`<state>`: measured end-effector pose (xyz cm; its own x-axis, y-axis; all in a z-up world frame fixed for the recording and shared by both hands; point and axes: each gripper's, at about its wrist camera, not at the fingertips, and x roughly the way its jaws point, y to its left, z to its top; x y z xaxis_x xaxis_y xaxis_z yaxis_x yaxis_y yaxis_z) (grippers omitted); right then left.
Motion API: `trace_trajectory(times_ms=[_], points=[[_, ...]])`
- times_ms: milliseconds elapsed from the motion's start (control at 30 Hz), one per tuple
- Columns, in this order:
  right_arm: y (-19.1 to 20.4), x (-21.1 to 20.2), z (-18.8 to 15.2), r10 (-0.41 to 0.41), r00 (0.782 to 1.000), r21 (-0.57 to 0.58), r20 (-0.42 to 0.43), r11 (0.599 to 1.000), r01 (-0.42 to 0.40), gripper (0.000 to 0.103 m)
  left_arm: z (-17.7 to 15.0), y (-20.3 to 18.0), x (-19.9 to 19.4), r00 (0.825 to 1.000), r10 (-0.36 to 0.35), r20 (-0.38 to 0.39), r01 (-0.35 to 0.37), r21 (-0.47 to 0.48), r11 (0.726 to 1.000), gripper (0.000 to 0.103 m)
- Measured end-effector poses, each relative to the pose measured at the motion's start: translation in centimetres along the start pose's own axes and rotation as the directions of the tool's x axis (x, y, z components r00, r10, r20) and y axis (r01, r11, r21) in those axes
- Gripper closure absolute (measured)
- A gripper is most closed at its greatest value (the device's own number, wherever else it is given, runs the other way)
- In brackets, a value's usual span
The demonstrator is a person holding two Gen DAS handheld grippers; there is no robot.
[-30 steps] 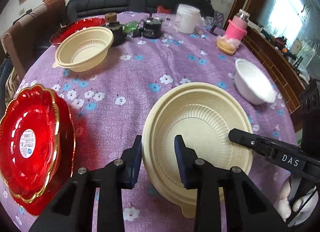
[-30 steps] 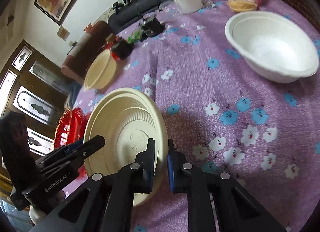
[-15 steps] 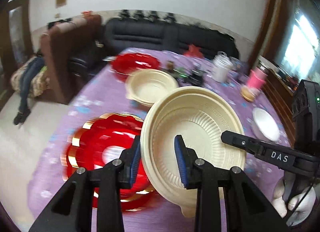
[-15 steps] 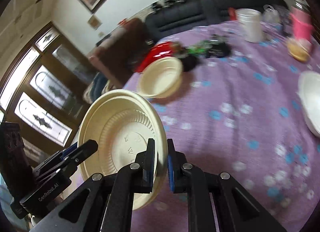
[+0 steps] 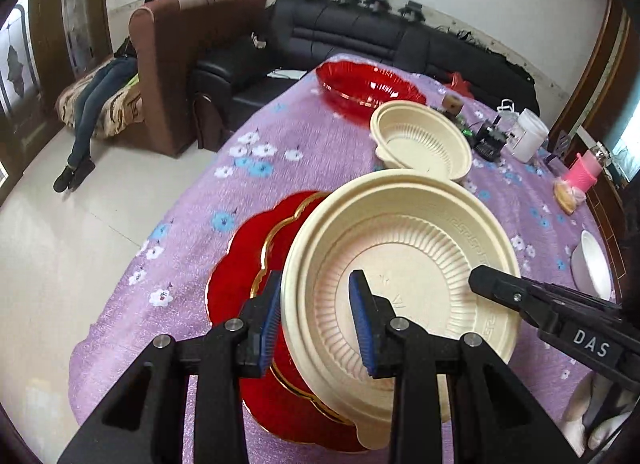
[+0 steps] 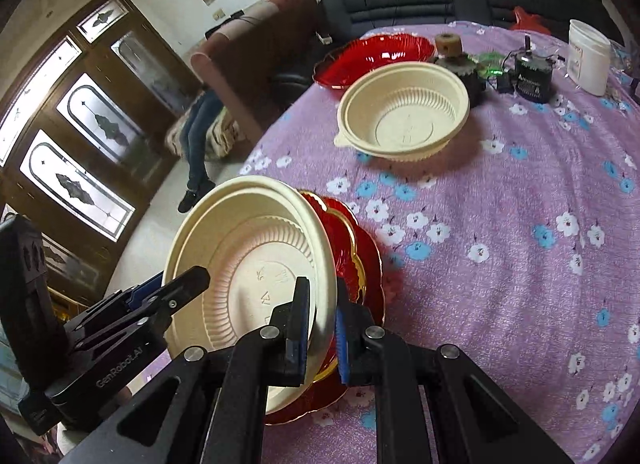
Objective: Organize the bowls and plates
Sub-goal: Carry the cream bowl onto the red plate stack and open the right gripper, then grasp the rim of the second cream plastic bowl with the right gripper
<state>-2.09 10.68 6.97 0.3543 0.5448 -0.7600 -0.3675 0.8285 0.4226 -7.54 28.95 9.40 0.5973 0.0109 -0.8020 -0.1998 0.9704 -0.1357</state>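
A cream ribbed bowl (image 5: 404, 260) is held in the air by both grippers over a stack of red gold-rimmed plates (image 5: 248, 276). My left gripper (image 5: 316, 316) is shut on its left rim. My right gripper (image 6: 322, 322) is shut on its right rim; the bowl (image 6: 248, 264) tilts above the red plates (image 6: 360, 260) there. A second cream bowl (image 5: 420, 140) sits farther back on the table, also in the right wrist view (image 6: 404, 112). A red scalloped dish (image 5: 368, 84) lies behind it, also in the right wrist view (image 6: 380, 52).
The round table has a purple flowered cloth (image 6: 520, 224). A white bowl (image 5: 592, 268) sits at the right edge. A white jar (image 6: 588, 56), black devices (image 6: 532, 76) and a pink bottle (image 5: 584, 172) stand at the back. A brown armchair (image 5: 192, 64) and black sofa are beyond.
Both grippers have lifted the cream bowl off the table and carried it left, so it now hangs over the red plate stack. Both stay shut on its rim.
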Motion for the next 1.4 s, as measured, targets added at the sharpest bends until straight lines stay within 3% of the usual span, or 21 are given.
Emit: trace_trajectory(times_ms=[167, 233, 400, 600, 667, 800, 967, 1100, 1267, 1400], points=[[0.0, 0.5, 0.0, -0.011, 1.000, -0.006, -0.009, 1.000, 0.011, 0.090, 0.1, -0.1, 0.0, 1.000, 0.015, 0.014, -0.015, 0.001, 1.000, 0.064], [0.2, 0.7, 0.0, -0.023, 1.000, -0.012, -0.010, 1.000, 0.023, 0.089, 0.2, 0.0, -0.2, 0.999, 0.032, 0.025, -0.032, 0.006, 0.999, 0.050], [0.5, 0.9, -0.3, -0.055, 0.998, -0.044, 0.014, 0.998, 0.055, 0.087, 0.2, 0.2, -1.5, 0.996, 0.062, 0.065, -0.062, 0.008, 0.998, 0.035], [0.9, 0.2, -0.5, -0.074, 0.994, -0.074, 0.081, 0.994, 0.080, 0.083, 0.0, 0.7, -3.6, 0.989, 0.073, 0.128, -0.073, -0.001, 0.997, 0.034], [0.7, 0.0, -0.4, -0.057, 0.995, -0.066, 0.086, 0.996, 0.063, 0.075, -0.2, 0.7, -4.3, 0.987, 0.066, 0.145, -0.067, -0.002, 0.998, 0.033], [0.6, -0.4, -0.5, -0.049, 0.993, -0.064, 0.109, 0.996, 0.056, 0.068, -0.5, 0.4, -5.7, 0.980, 0.064, 0.190, -0.063, -0.008, 0.998, 0.033], [0.4, -2.0, -0.8, -0.003, 0.985, -0.054, 0.171, 0.998, 0.013, 0.065, -0.7, -0.3, -8.0, 0.969, 0.025, 0.246, -0.023, -0.013, 1.000, 0.032], [-0.2, -4.5, -0.9, 0.015, 0.973, -0.041, 0.230, 0.999, -0.006, 0.064, -0.9, -1.5, -10.1, 0.958, -0.005, 0.286, 0.004, 0.005, 1.000, 0.025], [-2.1, -7.5, -1.6, -0.027, 0.961, -0.038, 0.275, 0.999, 0.039, 0.053, -0.8, -3.7, -12.4, 0.942, -0.092, 0.323, 0.078, 0.056, 0.995, 0.019], [-4.8, -8.5, -2.1, -0.081, 0.960, -0.002, 0.267, 0.996, 0.085, 0.053, -0.5, -5.0, -12.9, 0.943, -0.144, 0.300, 0.124, 0.084, 0.989, 0.019]])
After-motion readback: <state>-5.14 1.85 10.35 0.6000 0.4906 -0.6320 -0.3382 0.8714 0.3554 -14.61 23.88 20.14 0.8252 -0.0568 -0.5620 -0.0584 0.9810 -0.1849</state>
